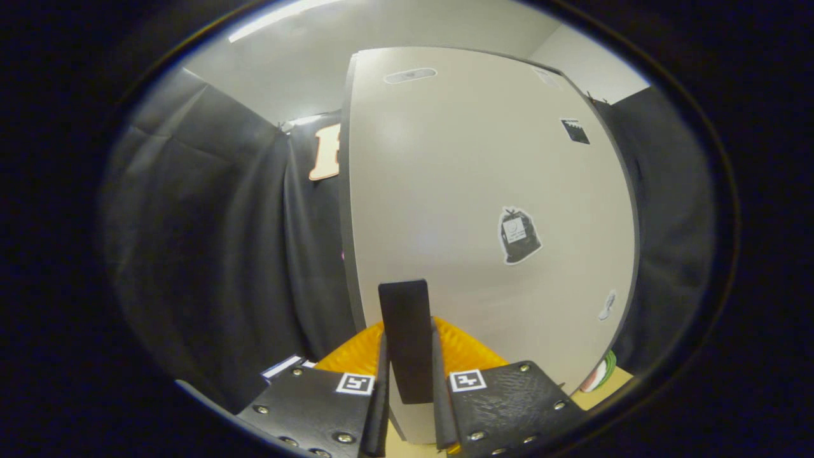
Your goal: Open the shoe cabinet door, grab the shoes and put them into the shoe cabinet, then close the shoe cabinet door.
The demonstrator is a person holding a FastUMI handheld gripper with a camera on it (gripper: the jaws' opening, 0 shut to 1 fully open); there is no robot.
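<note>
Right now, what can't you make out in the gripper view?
- Cabinet inside and any shoes: hidden behind the pale door.
- Handle: a dark bar between the tool fingers; its lower end is hidden between them, and whether both press on it can't be told.
- Stickers on the door: too small to identify.
- Striped thing past the door's lower corner: cut off by the door.

The gripper [407, 356] has both fingers pressed on the dark upright handle [405, 331] of the pale shoe cabinet door [470, 191], which fills the view toward twelve o'clock, a bag-shaped sticker [518, 235] at two o'clock of the handle.
</note>
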